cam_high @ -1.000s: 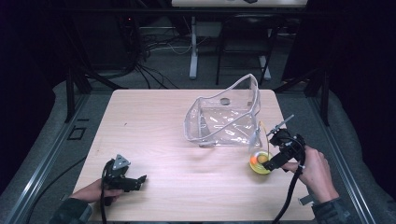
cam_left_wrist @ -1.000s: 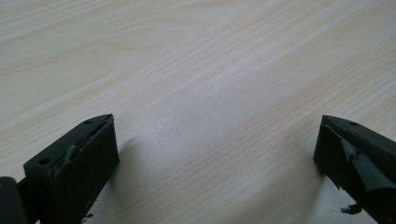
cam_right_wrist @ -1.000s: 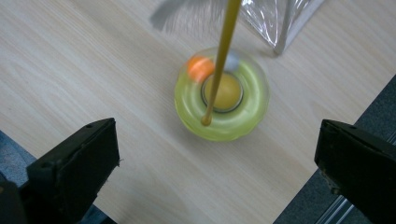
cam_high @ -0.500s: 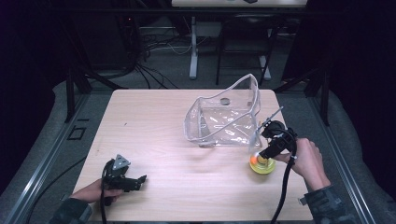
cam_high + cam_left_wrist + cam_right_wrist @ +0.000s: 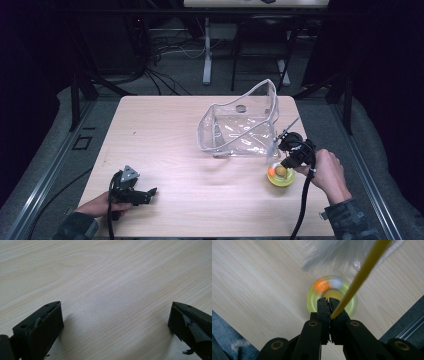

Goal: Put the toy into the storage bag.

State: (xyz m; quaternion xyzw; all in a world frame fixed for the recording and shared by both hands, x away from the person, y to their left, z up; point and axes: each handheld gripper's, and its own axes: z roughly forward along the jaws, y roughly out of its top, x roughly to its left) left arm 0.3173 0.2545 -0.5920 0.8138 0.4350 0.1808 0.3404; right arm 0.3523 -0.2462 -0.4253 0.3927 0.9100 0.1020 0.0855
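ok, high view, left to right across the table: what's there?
left gripper → clear plastic bag → yellow-green toy, with the right gripper over it, shut on the toy's yellow rod.

The light wooden bench point(image 5: 165, 145) shows pale grain running along its length and has rounded corners. A clear plastic bag point(image 5: 240, 127) with a rigid piped rim stands open on the far right part of it, one wall rising upright at its right side. Grey carpet point(image 5: 50, 150) lies around the bench, with a metal rail point(image 5: 30, 197) along its left. Beyond the far edge, dark cables point(image 5: 165, 75) trail over the floor beside a white stand leg point(image 5: 206, 55).
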